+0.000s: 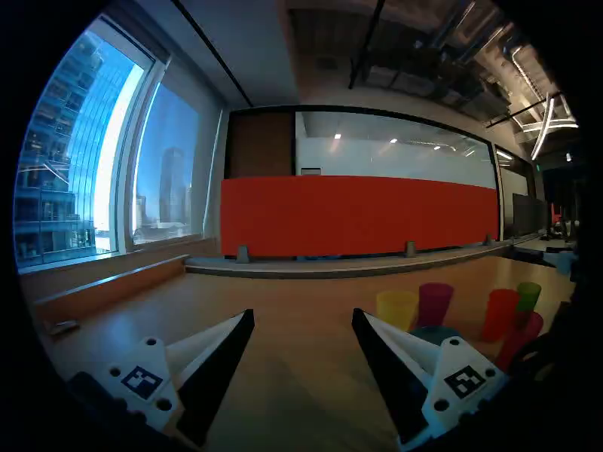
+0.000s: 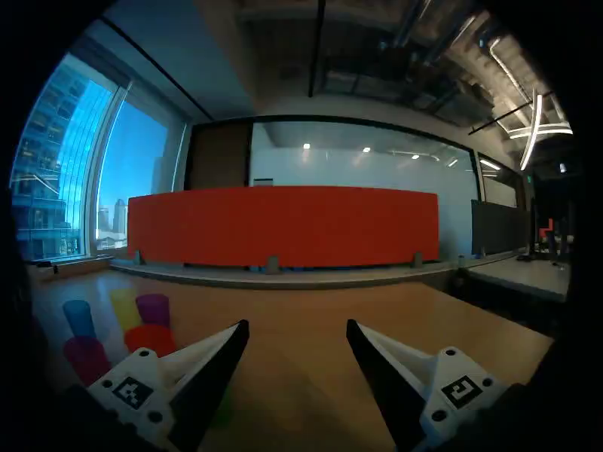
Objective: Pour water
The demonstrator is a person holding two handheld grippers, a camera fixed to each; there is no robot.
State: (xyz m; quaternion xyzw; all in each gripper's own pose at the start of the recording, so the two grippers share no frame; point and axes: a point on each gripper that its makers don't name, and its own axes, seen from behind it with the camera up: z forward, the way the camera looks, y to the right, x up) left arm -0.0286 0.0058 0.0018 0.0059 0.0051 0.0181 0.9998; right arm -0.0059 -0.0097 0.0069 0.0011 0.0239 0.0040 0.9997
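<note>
1. Left gripper (image 1: 301,313): wide open, empty. The cups (image 1: 436,301) stand upright on the counter (image 1: 301,392), ahead to its right.
2. Right gripper (image 2: 297,324): wide open, empty. The cups (image 2: 154,309) are ahead to its left, seemingly equally near.

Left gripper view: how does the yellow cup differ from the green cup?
Colour: the yellow cup is yellow, the green cup green. Position: the yellow cup stands well to the left of the green cup. The green cup looks smaller and farther back than the yellow cup. Both stand upright on the wooden table.
</note>
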